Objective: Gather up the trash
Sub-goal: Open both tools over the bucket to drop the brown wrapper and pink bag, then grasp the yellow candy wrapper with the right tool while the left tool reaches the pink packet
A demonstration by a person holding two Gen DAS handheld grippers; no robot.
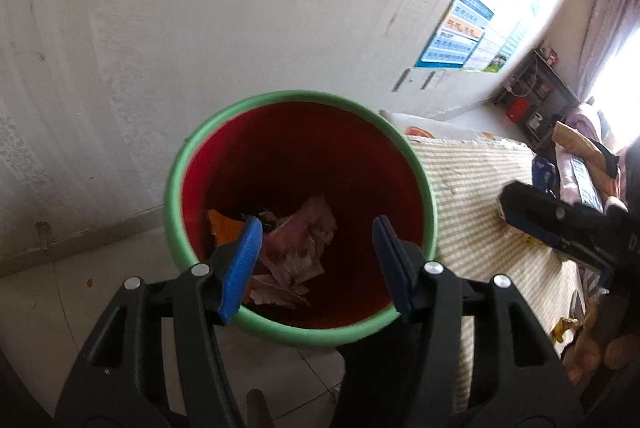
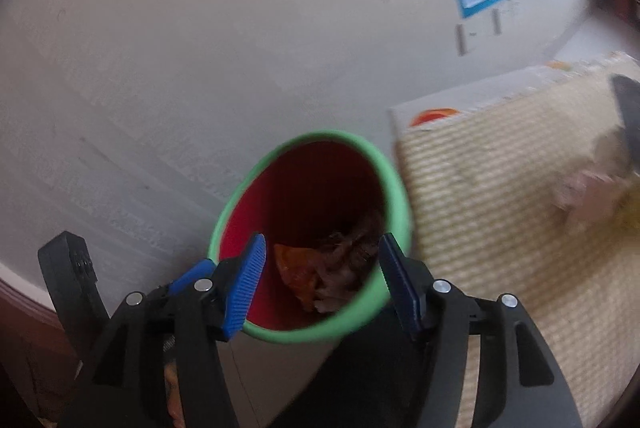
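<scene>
**Bin partly filled, scraps left on the table**

The left gripper (image 1: 316, 252) hangs spread and empty over the round red bin with a green rim (image 1: 176, 195). Crumpled pinkish paper and orange scraps (image 1: 296, 248) lie inside. The right gripper (image 2: 320, 268) is likewise spread, nothing between its pads. At three o'clock, blurred litter (image 2: 588, 195) remains on the striped tablecloth (image 2: 480, 187), so collecting looks unfinished.

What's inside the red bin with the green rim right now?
The bin holds crumpled pinkish paper and an orange scrap at the bottom. The near part of the floor is hidden behind the rim and both tool fingers.
</scene>
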